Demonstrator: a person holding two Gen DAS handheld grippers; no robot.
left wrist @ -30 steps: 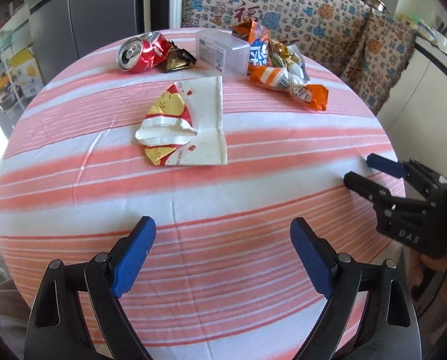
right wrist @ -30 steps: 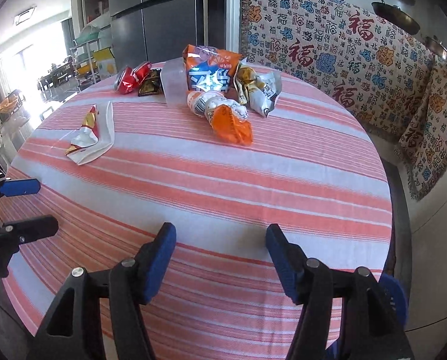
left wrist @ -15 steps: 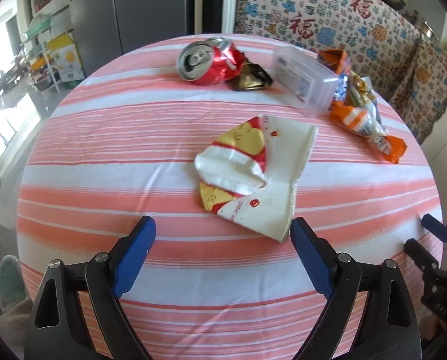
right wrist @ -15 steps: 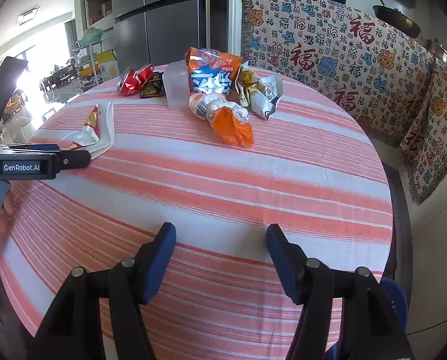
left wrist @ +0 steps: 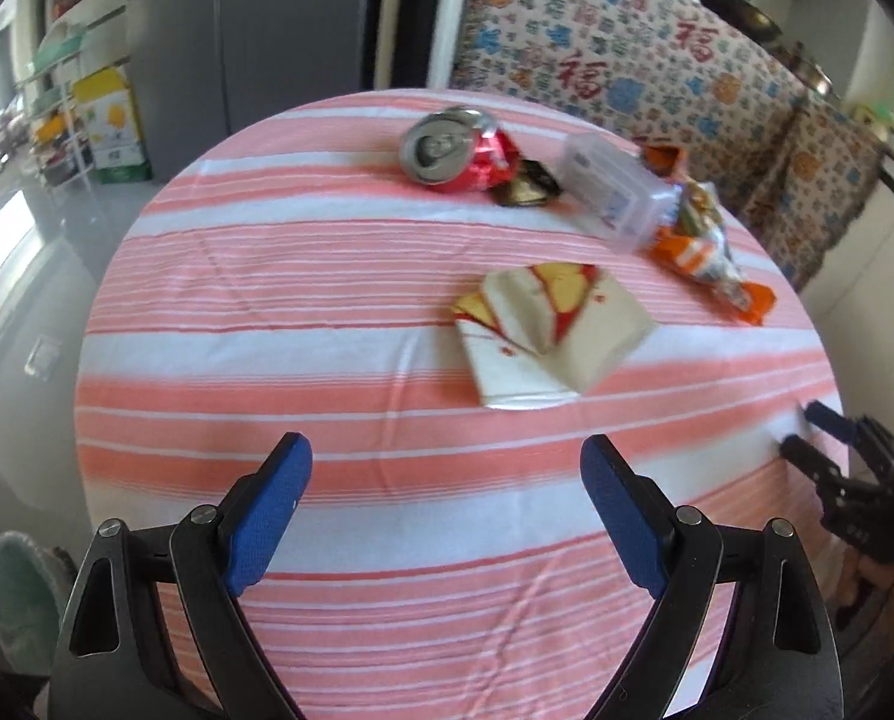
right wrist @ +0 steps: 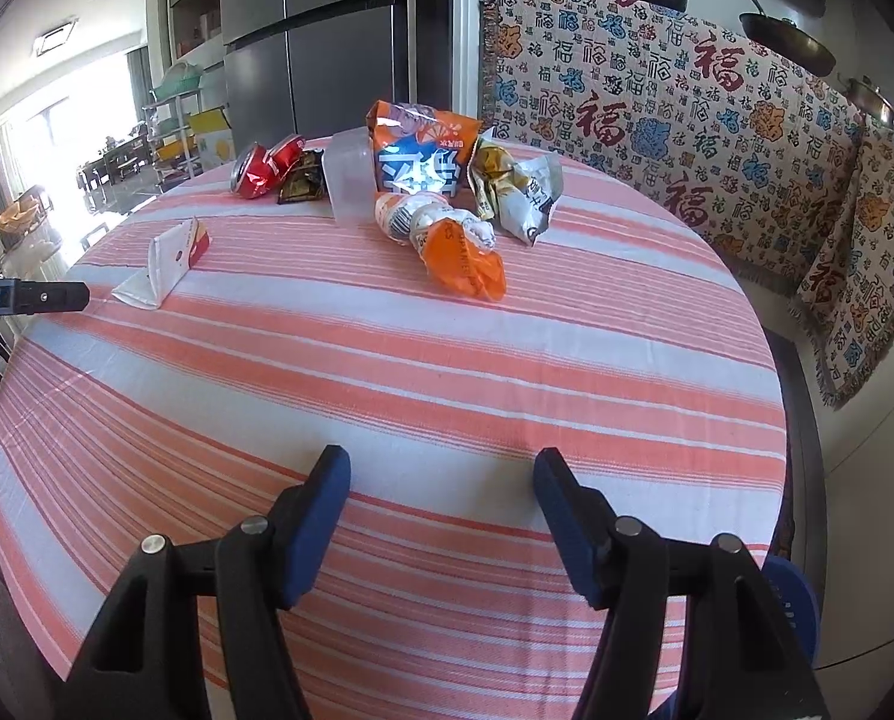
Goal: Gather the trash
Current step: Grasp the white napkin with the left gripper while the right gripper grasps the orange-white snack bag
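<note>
A crumpled white, red and yellow paper wrapper lies on the striped tablecloth, a little beyond my left gripper and to its right. That gripper hangs open and empty over the cloth. Further back lie a crushed red can, a dark gold wrapper, a clear plastic box and orange snack bags. My right gripper is open with nothing in it near the table's front edge, well short of the orange bag. The left gripper shows at that view's left edge.
The round table drops off close to both grippers. A grey fridge stands behind it, and a sofa under a patterned throw runs along the right. A blue object sits low beside the right gripper.
The left gripper has swung round the table's left side and risen slightly, so the wrapper now lies right of centre. The right gripper has stayed in place.
</note>
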